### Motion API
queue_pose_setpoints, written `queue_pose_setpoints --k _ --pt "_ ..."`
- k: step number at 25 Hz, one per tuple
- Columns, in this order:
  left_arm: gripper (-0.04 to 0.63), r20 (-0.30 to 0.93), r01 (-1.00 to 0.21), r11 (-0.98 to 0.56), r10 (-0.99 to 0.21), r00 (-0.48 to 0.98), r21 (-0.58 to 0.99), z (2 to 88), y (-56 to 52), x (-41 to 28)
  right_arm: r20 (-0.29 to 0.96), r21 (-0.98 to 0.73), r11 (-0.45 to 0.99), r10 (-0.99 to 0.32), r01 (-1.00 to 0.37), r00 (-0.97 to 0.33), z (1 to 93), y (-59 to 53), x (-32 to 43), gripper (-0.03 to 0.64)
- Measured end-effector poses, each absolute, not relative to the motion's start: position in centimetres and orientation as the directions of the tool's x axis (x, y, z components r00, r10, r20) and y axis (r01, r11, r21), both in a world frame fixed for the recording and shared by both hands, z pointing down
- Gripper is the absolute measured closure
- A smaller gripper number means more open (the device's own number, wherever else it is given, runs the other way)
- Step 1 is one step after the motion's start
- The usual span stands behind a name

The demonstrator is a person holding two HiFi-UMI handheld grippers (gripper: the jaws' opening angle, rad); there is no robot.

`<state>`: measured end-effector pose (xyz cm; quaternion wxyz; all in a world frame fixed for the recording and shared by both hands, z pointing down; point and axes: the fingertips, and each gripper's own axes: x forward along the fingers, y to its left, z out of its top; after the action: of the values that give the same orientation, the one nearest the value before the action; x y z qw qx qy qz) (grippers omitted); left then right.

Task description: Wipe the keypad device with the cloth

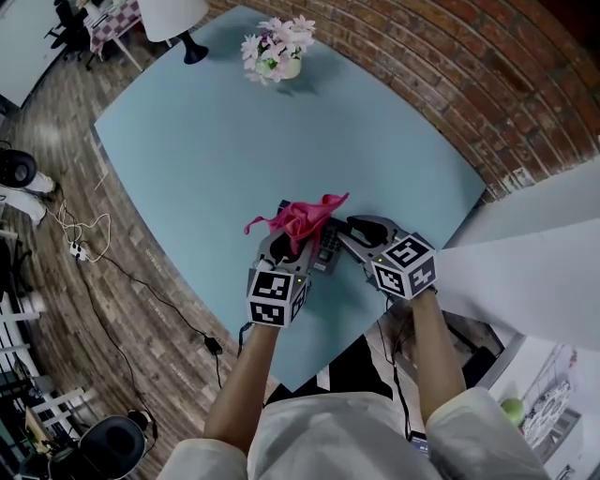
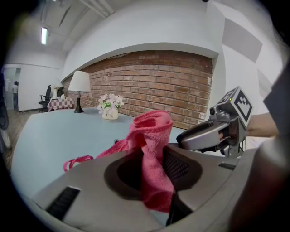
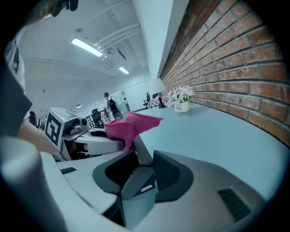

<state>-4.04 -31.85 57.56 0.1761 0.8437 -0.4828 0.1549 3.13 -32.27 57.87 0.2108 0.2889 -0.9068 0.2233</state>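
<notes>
A pink cloth [image 1: 300, 217] hangs bunched in my left gripper [image 1: 289, 246], which is shut on it; in the left gripper view the cloth [image 2: 152, 136] fills the gap between the jaws of the left gripper [image 2: 149, 170]. The dark keypad device [image 1: 328, 247] lies partly under the cloth near the blue table's front edge. My right gripper [image 1: 352, 231] is shut on the device's right side; in the right gripper view the grey device [image 3: 141, 152] stands edge-on between the jaws of the right gripper [image 3: 139, 174]. The cloth [image 3: 129, 124] drapes over the device's far end.
The blue table [image 1: 206, 141] carries a pot of pale flowers [image 1: 277, 49] and a white lamp [image 1: 178, 23] at its far side. A brick wall [image 1: 450, 84] runs along the right, with a white ledge [image 1: 525, 262] nearby. Cables [image 1: 84, 244] lie on the wooden floor at left.
</notes>
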Motion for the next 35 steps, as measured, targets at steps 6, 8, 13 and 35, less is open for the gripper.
queue_pose_setpoints --k 6,8,13,35 --pt "0.439 0.45 -0.872 -0.46 -0.752 0.482 0.165 59.1 -30.4 -4.3 0.507 -0.292 0.74 -0.418 -0.606 -0.754 57.9 -32.2 3.1 0.465" --pt "0.439 0.454 -0.874 -0.456 -0.75 0.48 0.169 59.6 -30.0 -4.3 0.504 -0.293 0.74 -0.418 -0.605 -0.756 57.9 -32.3 3.1 0.465" --pt "0.439 0.452 -0.872 -0.453 -0.749 0.484 0.184 60.3 -29.4 -4.4 0.505 -0.294 0.743 -0.413 -0.601 -0.758 57.9 -32.3 3.2 0.466" --pt "0.437 0.464 -0.874 -0.422 -0.741 0.485 0.239 63.3 -26.8 -5.5 0.483 -0.295 0.731 -0.441 -0.615 -0.756 57.9 -32.3 3.1 0.468"
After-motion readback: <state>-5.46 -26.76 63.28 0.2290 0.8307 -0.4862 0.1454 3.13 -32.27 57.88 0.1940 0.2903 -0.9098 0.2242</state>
